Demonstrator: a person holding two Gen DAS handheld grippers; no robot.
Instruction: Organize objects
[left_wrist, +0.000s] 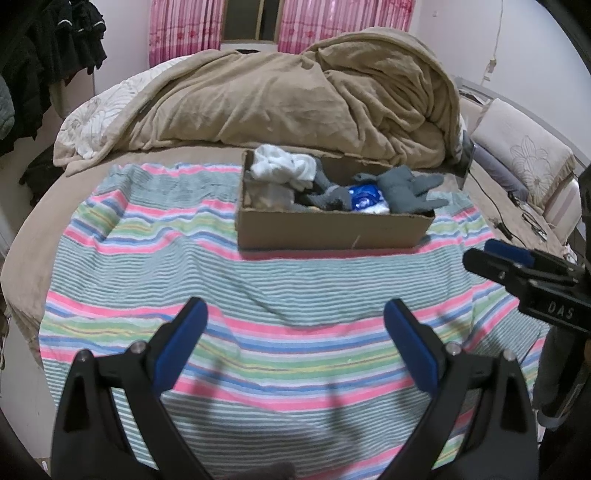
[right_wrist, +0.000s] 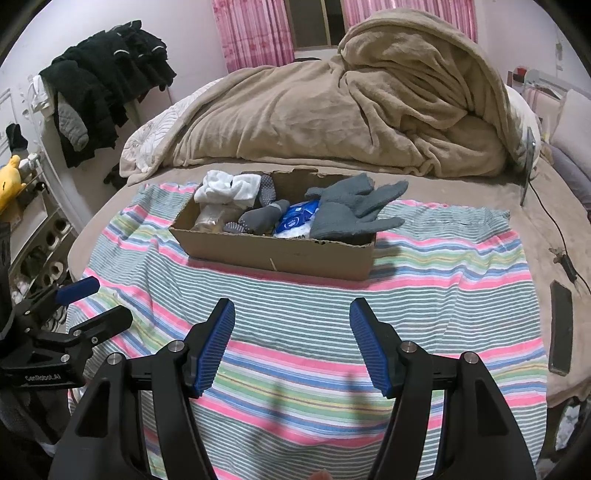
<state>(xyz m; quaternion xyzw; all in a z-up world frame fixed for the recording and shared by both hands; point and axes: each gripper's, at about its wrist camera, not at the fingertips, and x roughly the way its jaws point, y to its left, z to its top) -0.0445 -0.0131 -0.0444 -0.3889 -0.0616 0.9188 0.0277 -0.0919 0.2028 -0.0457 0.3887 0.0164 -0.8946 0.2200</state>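
Observation:
A cardboard box (left_wrist: 332, 230) (right_wrist: 280, 253) stands on a striped towel (left_wrist: 258, 291) (right_wrist: 314, 306) on the bed. In it lie a white cloth (left_wrist: 282, 166) (right_wrist: 229, 190), grey socks (left_wrist: 328, 194) (right_wrist: 264, 216), a blue-and-white packet (left_wrist: 364, 197) (right_wrist: 297, 219) and grey gloves (left_wrist: 406, 186) (right_wrist: 351, 210) that hang over the right rim. My left gripper (left_wrist: 295, 347) is open and empty above the towel, in front of the box. My right gripper (right_wrist: 291, 343) is open and empty too, to the right of the left one. It also shows in the left wrist view (left_wrist: 491, 254).
A rumpled beige blanket (left_wrist: 295, 99) (right_wrist: 351, 107) is heaped behind the box. Pillows (left_wrist: 521, 147) lie at the right. A black phone (right_wrist: 561, 328) and cables (right_wrist: 557, 236) lie on the bed's right side. Dark clothes (right_wrist: 103, 85) hang at the left.

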